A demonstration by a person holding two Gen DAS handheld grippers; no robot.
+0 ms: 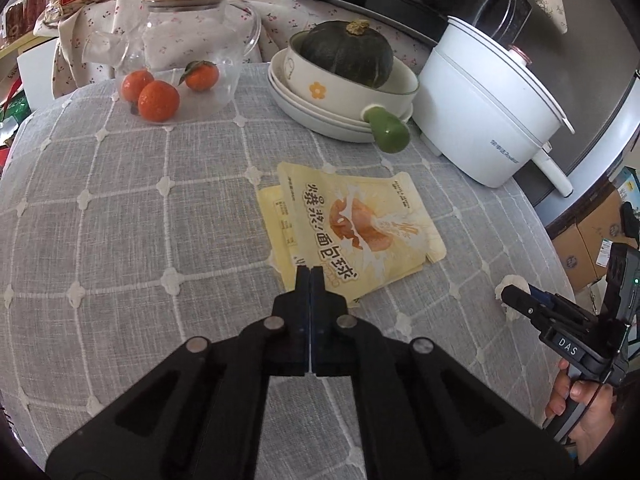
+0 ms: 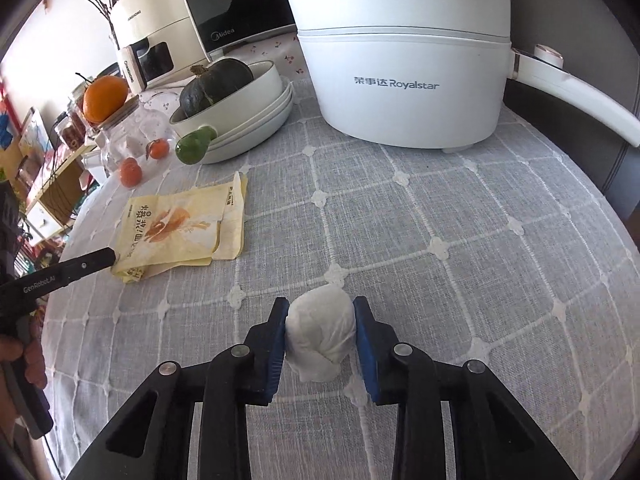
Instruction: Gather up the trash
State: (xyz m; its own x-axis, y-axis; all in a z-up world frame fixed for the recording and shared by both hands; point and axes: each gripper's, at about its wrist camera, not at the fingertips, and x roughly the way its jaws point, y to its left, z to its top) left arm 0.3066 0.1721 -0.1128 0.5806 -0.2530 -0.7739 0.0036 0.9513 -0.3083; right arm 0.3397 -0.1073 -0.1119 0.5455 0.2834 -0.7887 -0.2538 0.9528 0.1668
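Both grippers are on trash at once. The left gripper (image 1: 310, 270) has its jaws pressed fully together at the near edge of the yellow snack wrapper (image 1: 352, 224). It looks pinched on that edge, though the left wrist view can't confirm the foil is actually between the pads. In the right wrist view, the tip sits right on the wrapper's near corner. A second, flatter wrapper (image 1: 276, 216) lies under it.

The right gripper (image 2: 320, 320) is narrowed around the crumpled white tissue ball (image 2: 320, 336). The blue pads (image 2: 276, 344) touch its sides. The grip looks light, and the ball rests on the grey checked tablecloth (image 2: 460, 220).

Doing this step well:
- Lift the left slowly and check that the wrapper comes up. If only the top one rises, the lower one needs another pass.
- Keep the pinch off the tablecloth, since thin fabric could bunch up in closed jaws.
- Squeeze the tissue a bit more before lifting, because soft paper slips.
- Lift clear of the white Royalstar electric pot (image 2: 404, 80) and the stacked plates (image 1: 320, 116) holding the green-handled bowl (image 1: 352, 92) and the dark squash (image 1: 346, 52). No bin is in view.
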